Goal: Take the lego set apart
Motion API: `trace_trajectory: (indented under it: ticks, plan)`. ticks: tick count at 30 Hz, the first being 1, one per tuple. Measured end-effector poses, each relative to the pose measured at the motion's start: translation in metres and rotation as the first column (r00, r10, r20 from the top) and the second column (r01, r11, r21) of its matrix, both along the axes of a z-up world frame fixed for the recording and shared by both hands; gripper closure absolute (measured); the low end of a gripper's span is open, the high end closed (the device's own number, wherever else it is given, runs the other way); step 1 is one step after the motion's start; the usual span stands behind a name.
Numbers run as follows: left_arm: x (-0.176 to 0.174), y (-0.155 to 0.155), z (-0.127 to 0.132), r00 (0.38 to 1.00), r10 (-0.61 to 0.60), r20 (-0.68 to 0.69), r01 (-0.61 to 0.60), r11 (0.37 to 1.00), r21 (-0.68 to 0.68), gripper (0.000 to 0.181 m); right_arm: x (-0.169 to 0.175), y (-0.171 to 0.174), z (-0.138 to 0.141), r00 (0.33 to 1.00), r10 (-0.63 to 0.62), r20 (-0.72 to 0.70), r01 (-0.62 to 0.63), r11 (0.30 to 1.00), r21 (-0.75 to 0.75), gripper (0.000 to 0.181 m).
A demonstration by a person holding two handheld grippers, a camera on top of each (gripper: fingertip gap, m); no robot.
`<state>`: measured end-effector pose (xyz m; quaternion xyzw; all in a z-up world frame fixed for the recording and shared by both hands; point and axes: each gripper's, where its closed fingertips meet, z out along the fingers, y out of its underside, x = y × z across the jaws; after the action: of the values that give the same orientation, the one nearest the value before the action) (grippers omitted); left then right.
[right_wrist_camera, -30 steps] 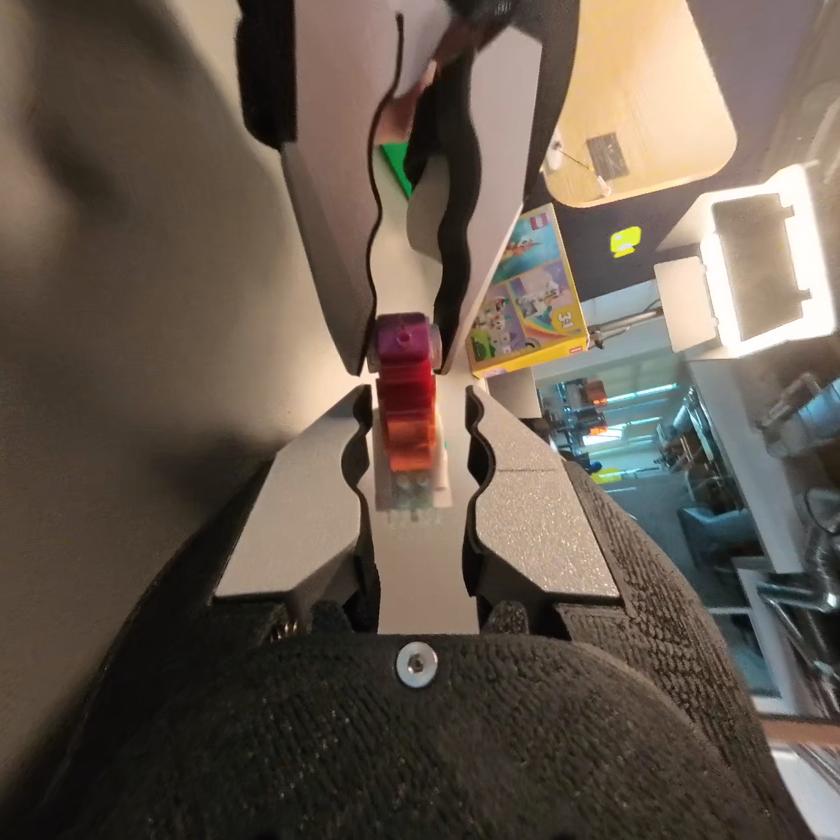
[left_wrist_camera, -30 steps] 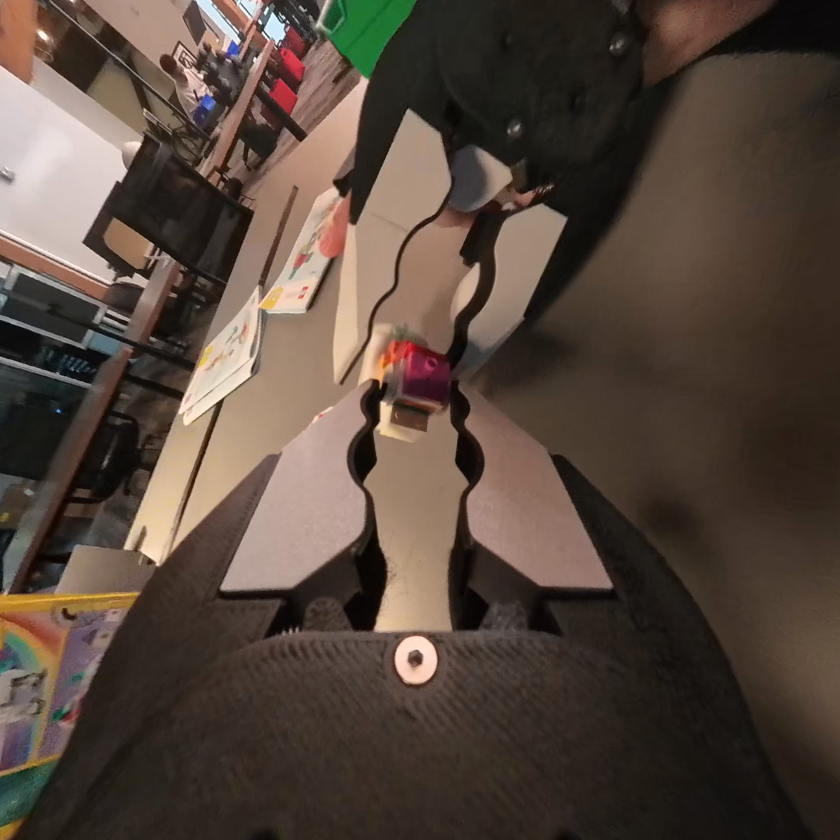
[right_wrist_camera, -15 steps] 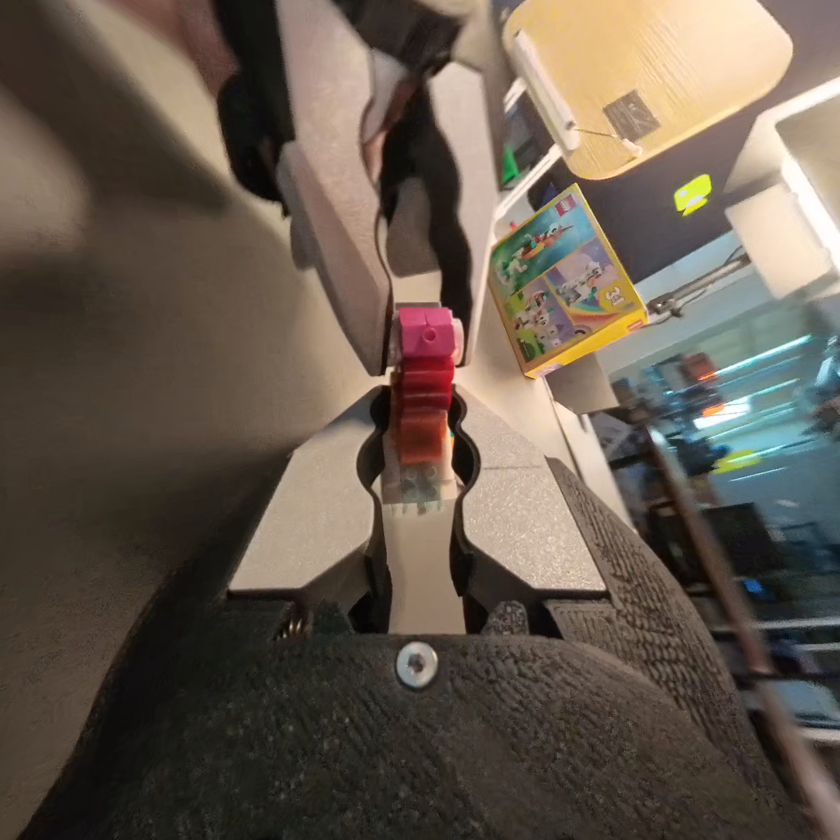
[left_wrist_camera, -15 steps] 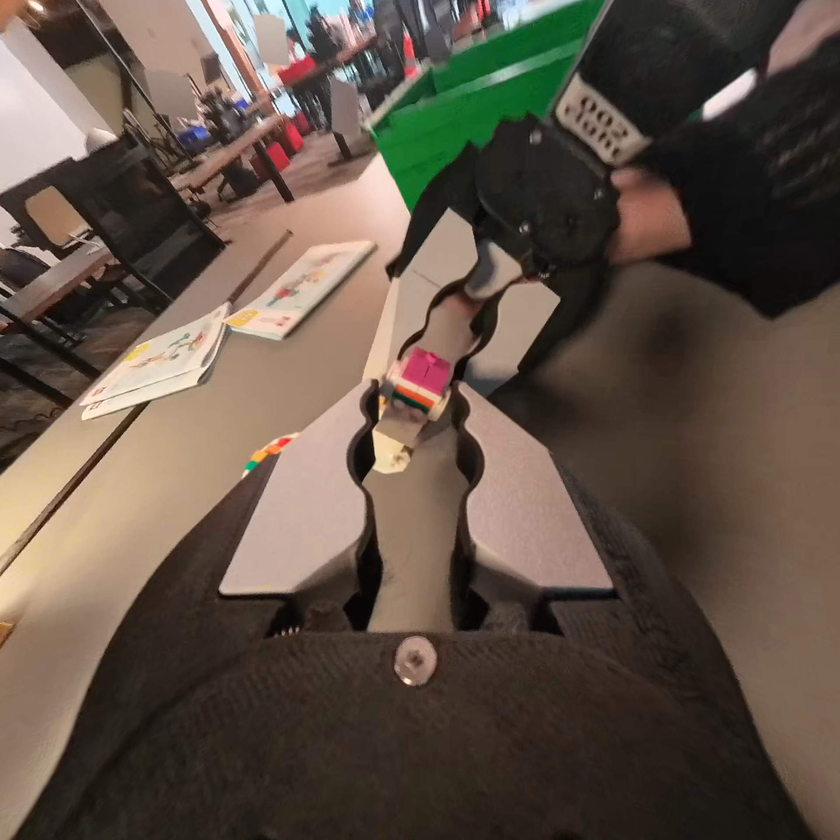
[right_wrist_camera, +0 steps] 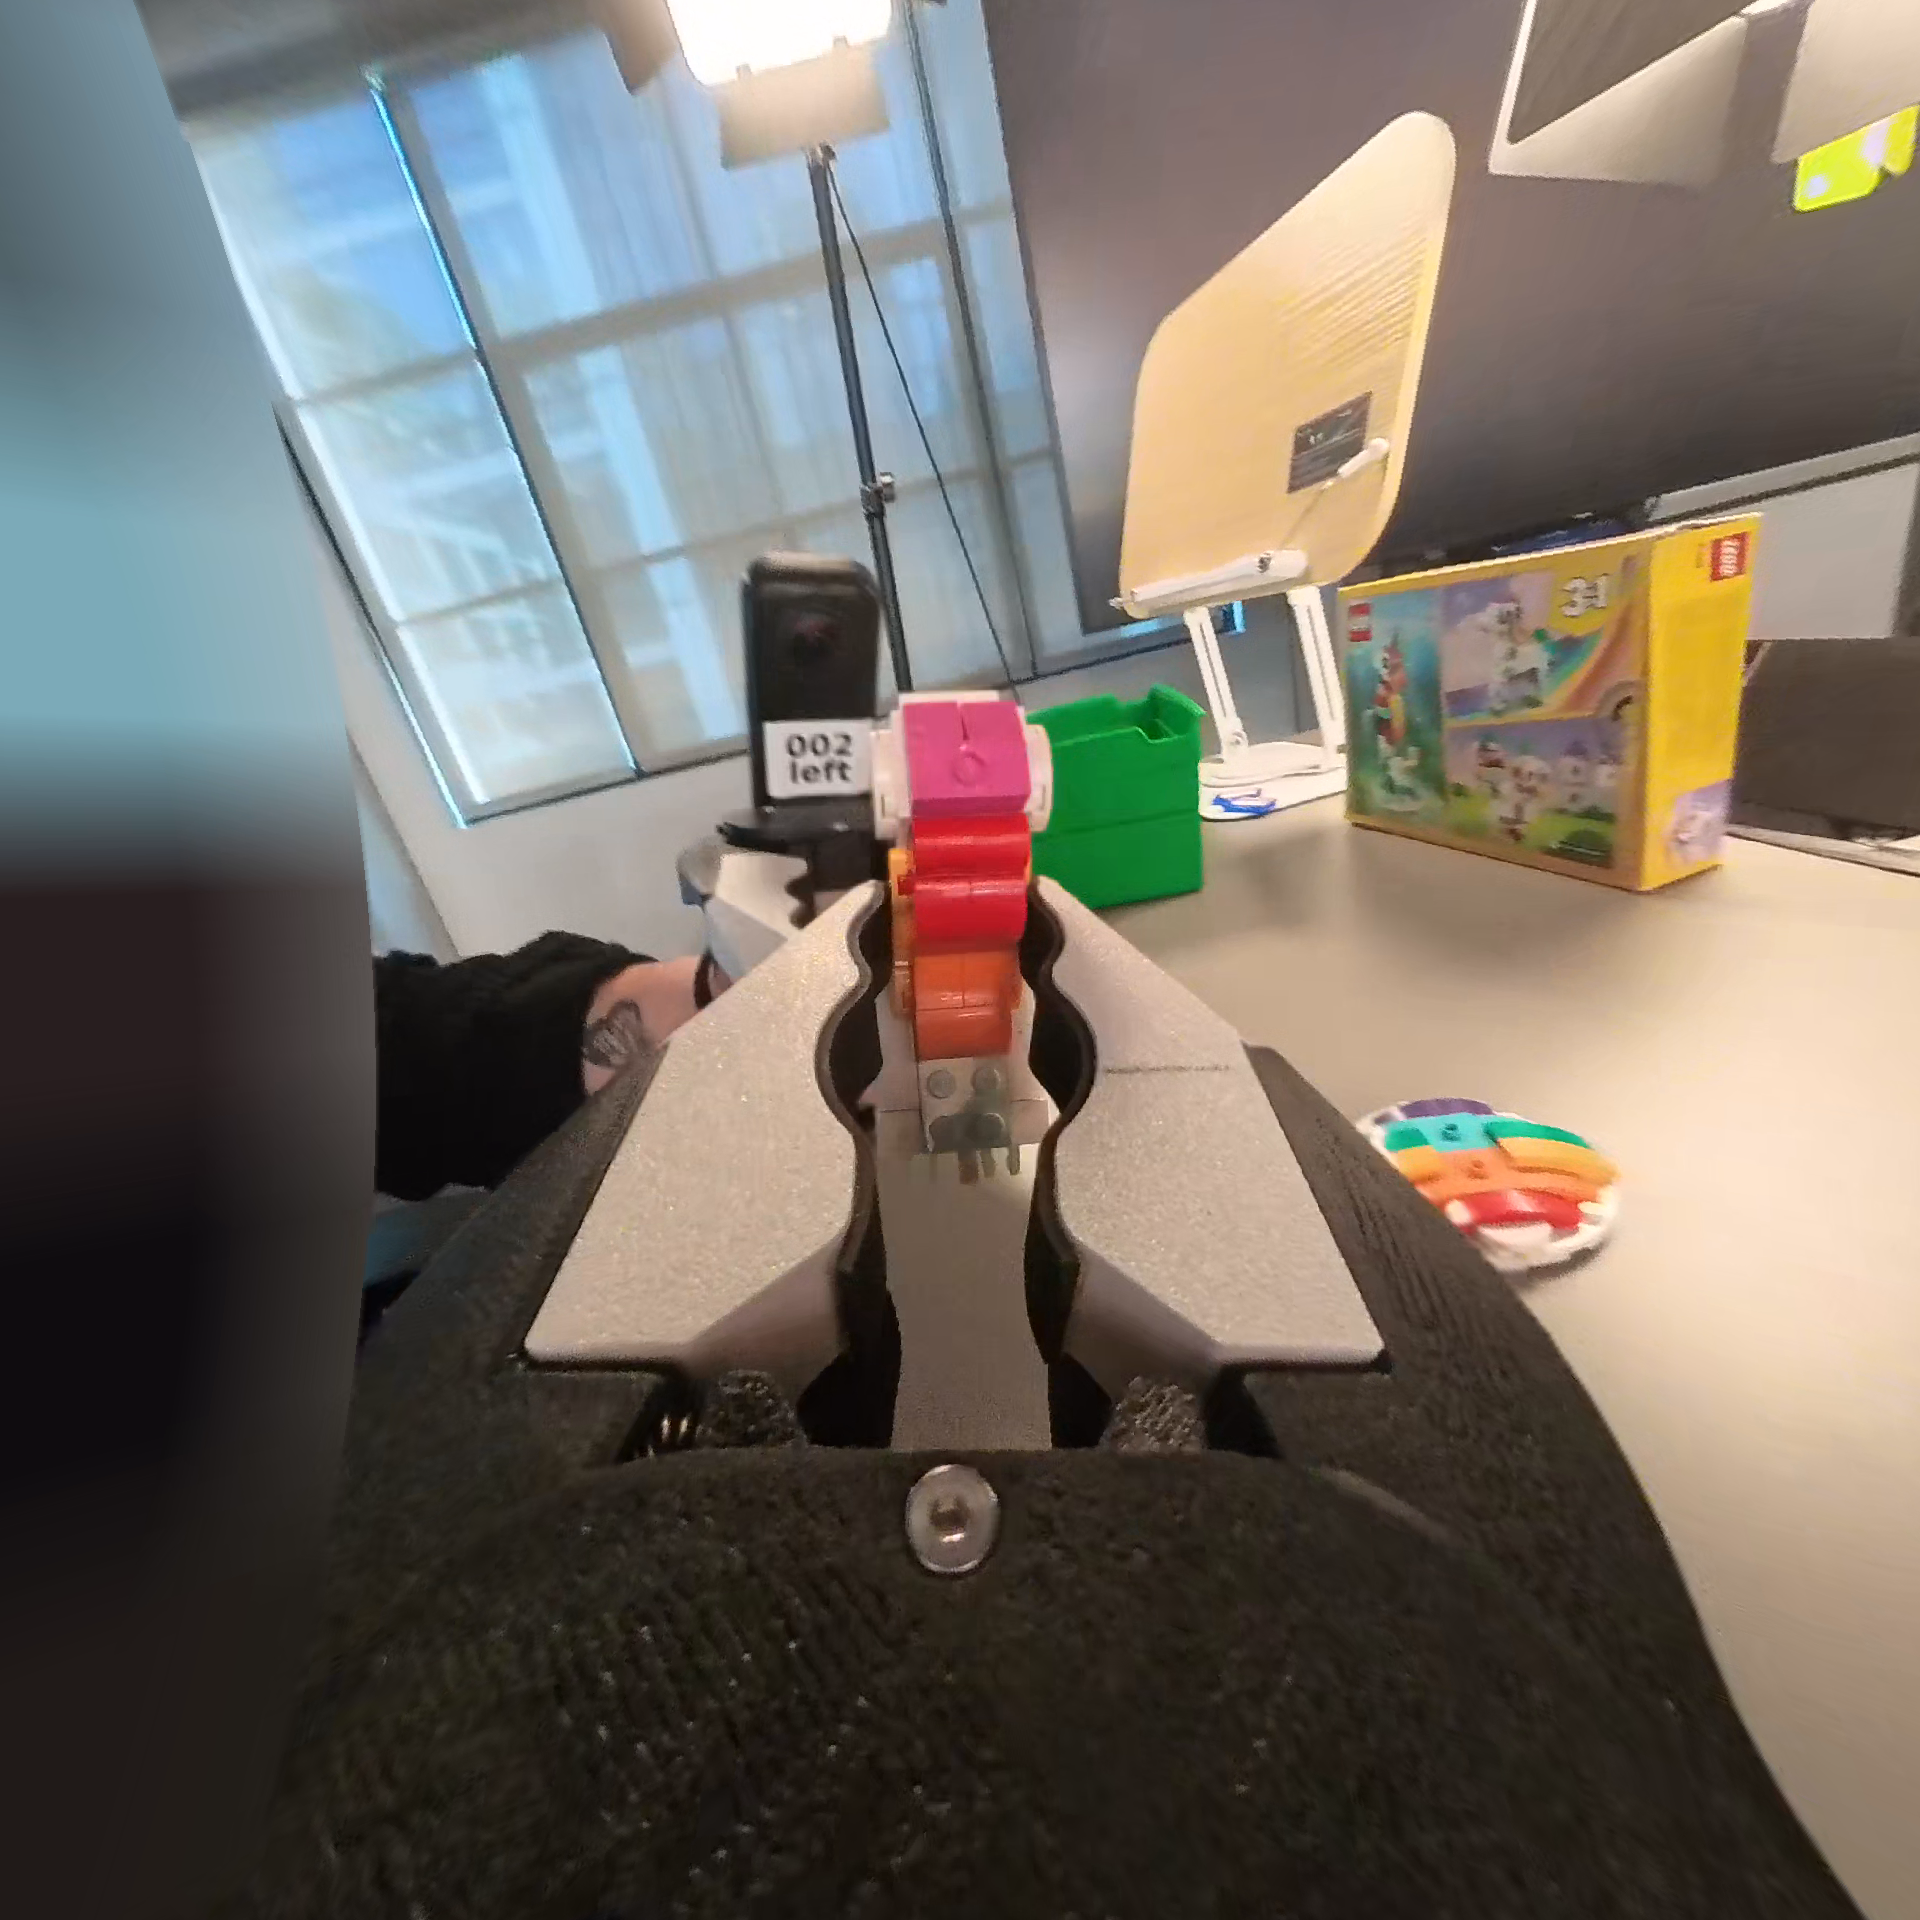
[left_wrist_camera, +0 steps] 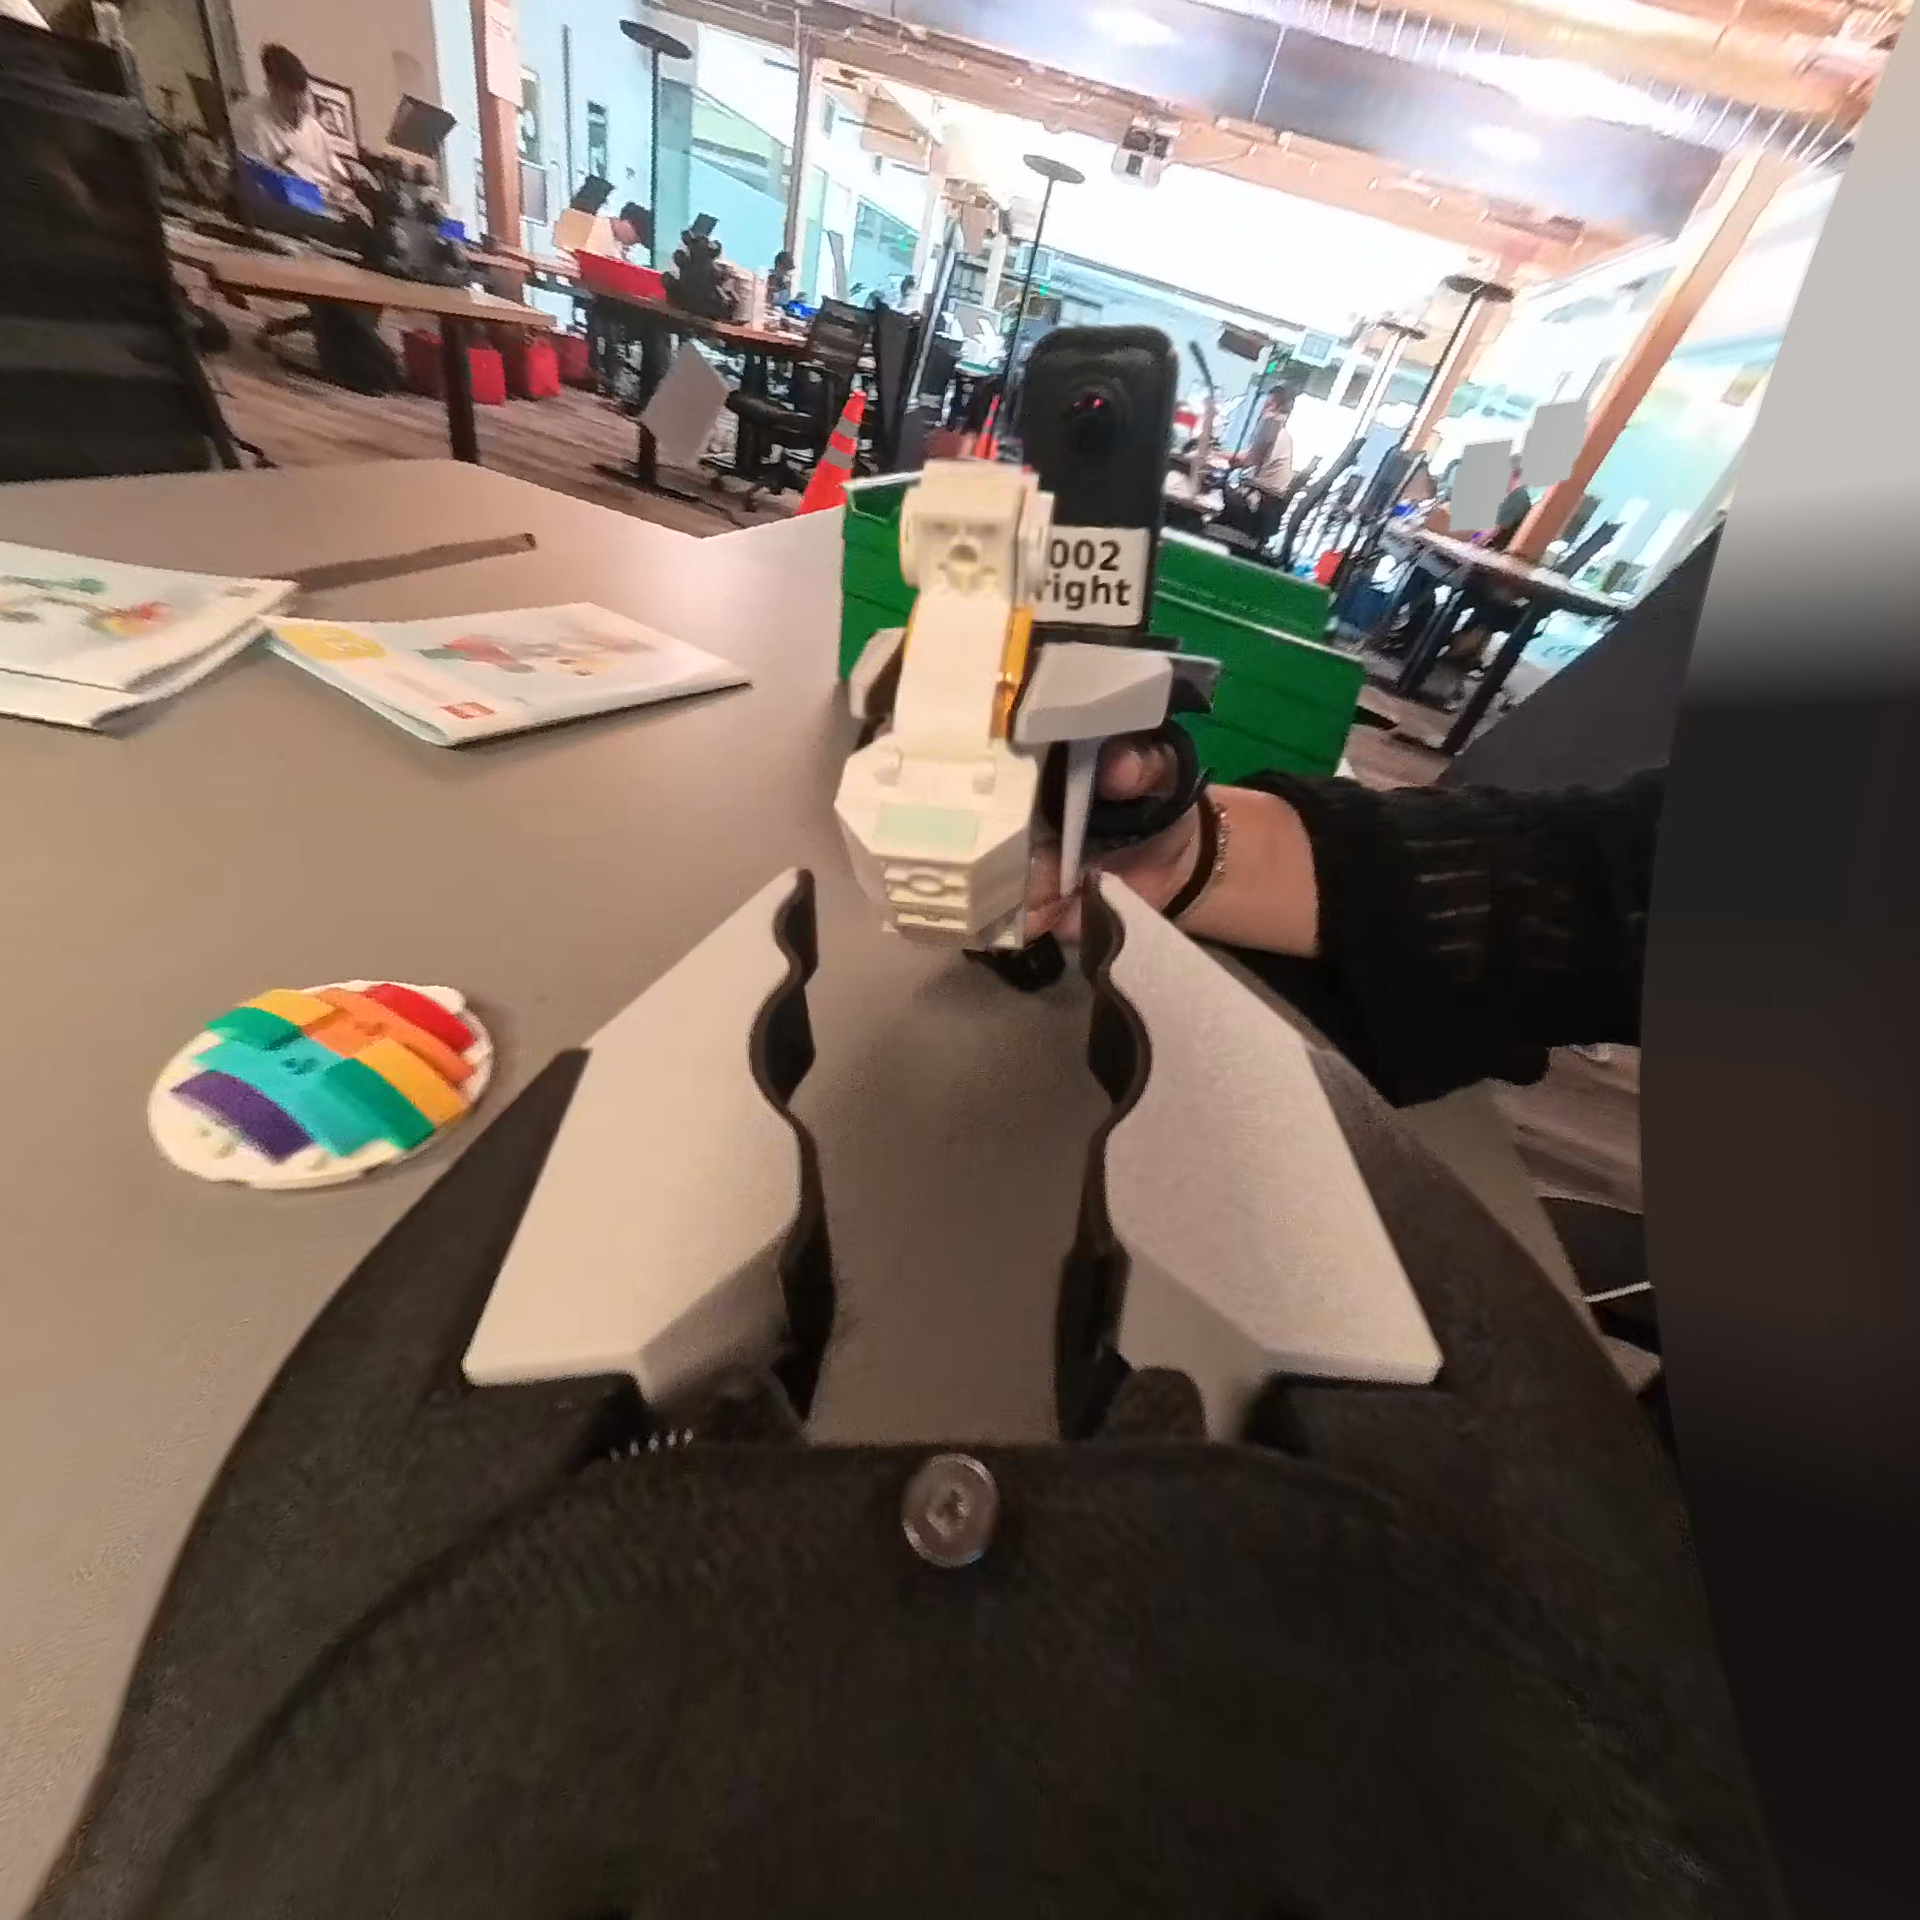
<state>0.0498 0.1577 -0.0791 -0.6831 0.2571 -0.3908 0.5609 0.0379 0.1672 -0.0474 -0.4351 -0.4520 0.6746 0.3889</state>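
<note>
The lego model is a white figure with a pink, red and orange back [right_wrist_camera: 961, 831]. My right gripper [right_wrist_camera: 958, 904] is shut on it and holds it upright above the table. In the left wrist view the model [left_wrist_camera: 940, 727] shows its white underside, clamped in the right gripper [left_wrist_camera: 971, 681] straight ahead. My left gripper [left_wrist_camera: 945, 894] is open and empty, its jaws wide apart, just short of the model's lower end. A round white lego disc with rainbow tiles [left_wrist_camera: 322, 1081] lies on the table; it also shows in the right wrist view [right_wrist_camera: 1491, 1174].
A green bin [right_wrist_camera: 1122, 810] stands at the back of the grey table [left_wrist_camera: 416, 831]. A yellow lego box [right_wrist_camera: 1538, 707] stands at the far right. Two instruction booklets [left_wrist_camera: 499, 665] lie at the far left. A person's black sleeve [left_wrist_camera: 1455, 914] reaches in behind the right gripper. My two grippers' fingertips are within a few centimetres of each other.
My left gripper has let go of the model, opened wide and drawn back. My right gripper has kept the model. Both views have turned from tilted to level.
</note>
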Motion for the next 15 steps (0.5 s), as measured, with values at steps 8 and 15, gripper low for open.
trace_trajectory:
  ticks: [8,15]
  plan:
    - [0.006,0.000,0.009,0.994,-0.031,0.107,0.026,0.999,0.044,0.144,0.001,-0.004,0.006,0.998,0.033,-0.044,-0.035,0.998,-0.045,0.159]
    - [-0.005,-0.003,0.023,0.989,-0.021,0.144,0.009,0.996,0.083,0.150,0.005,-0.003,0.010,0.997,0.023,-0.077,-0.026,0.999,-0.041,0.158]
